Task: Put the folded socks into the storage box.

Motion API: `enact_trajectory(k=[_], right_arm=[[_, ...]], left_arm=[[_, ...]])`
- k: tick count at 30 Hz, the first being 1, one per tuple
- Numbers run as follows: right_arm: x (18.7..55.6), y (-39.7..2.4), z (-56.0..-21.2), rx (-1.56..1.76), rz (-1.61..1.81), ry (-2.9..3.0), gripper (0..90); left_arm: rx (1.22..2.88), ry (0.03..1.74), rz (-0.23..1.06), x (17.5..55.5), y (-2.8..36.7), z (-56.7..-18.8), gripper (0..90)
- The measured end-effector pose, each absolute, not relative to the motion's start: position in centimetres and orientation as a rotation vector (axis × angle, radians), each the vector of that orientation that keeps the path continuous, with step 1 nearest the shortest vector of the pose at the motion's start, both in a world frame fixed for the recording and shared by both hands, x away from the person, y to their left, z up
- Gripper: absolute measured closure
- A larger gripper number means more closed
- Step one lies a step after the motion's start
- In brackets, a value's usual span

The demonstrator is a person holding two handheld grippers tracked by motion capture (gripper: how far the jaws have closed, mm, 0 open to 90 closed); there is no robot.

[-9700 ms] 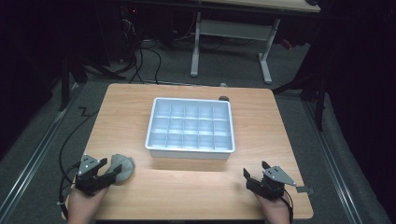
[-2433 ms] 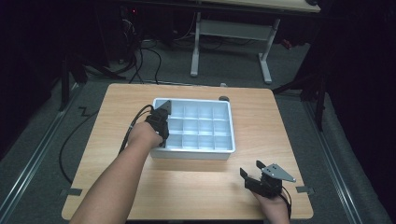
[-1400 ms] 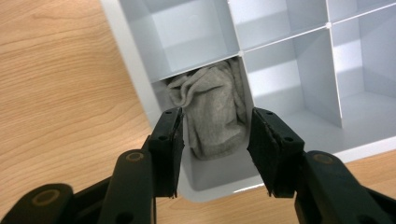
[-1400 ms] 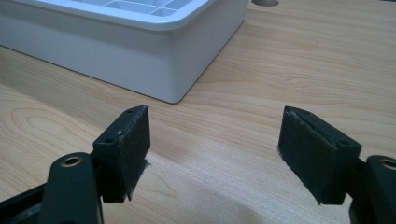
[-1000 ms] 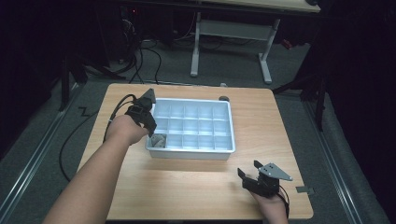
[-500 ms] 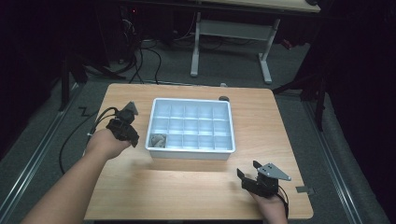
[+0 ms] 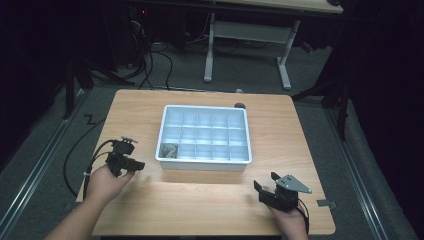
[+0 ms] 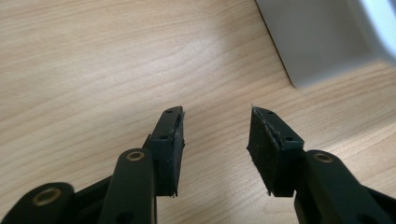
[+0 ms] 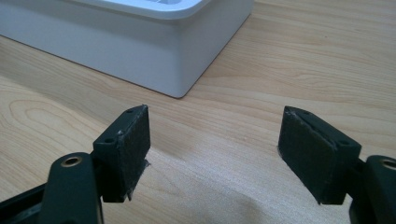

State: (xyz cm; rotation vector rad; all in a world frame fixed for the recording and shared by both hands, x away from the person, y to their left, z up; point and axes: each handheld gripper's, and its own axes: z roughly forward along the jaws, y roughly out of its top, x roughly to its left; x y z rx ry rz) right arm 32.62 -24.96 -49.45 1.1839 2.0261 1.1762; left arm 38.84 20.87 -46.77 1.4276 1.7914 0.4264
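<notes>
**Two released grippers on a wooden worktop, one grey piece in a white tray**

Left gripper (image 7: 131, 161), seen from above near the left edge of the worktop (image 7: 210, 200), held in a hand (image 7: 104, 181) reaching in from the bottom left. Jaws parted with bare wood between them, gripping nothing; confirmed in the left gripper view (image 8: 215, 140), where a corner of the white tray (image 8: 317, 42) sits ahead and to the upper right, apart from the jaw tips. Black cable (image 7: 80, 160) looping from this gripper off the left edge.

Right gripper (image 7: 265, 186), near the front right corner of the worktop, topped by a grey three-cornered plate (image 7: 292, 183), held in the other hand (image 7: 287, 222). Jaws spread wide and empty; in the right gripper view (image 9: 215, 154) only wood grain between the pads, with the tray's near corner (image 9: 187, 56) ahead and to the left, not touching.

White compartment tray (image 7: 204, 164), set at the middle of the worktop, towards the far edge, divided into a grid of small cells. Small grey object (image 7: 169, 150) lying in the tray's front left corner cell, just right of the left gripper and well apart from the right one; too small to identify. Small dark round thing (image 7: 240, 105) on the worktop just past the tray's far right corner.

Dark floor, cables and a table frame beyond the far edge.
</notes>
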Motion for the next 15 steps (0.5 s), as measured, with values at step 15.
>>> enact_trajectory(k=[15], right_arm=[[32.5, -25.4, -49.6, 1.208, 1.120, 2.001, 25.7]], left_arm=[[1.236, 1.436, 0.533, 31.6, 20.4, -49.8, 47.1]])
